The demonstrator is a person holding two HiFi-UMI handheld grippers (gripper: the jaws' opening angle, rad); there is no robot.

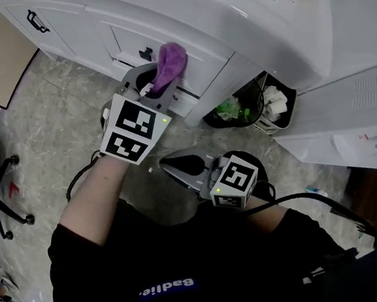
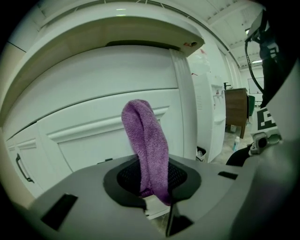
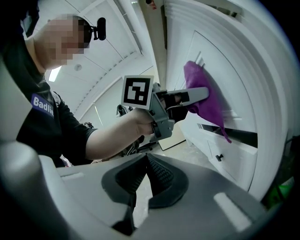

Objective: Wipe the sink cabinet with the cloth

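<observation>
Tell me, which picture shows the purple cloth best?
The left gripper view: the purple cloth stands big in the middle, pinched in the left gripper. The head view shows it small from above; the right gripper view shows it sideways, partly behind that gripper.

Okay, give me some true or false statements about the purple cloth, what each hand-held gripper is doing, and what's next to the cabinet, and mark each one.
1. The left hand-held gripper is shut on the purple cloth. True.
2. The cloth lies on the floor. False: it is held up at the front of the white sink cabinet.
3. The right hand-held gripper holds a second cloth. False: its jaws are together with nothing between them.
4. A bin with a black liner stands on the floor beside the cabinet. True.
</observation>
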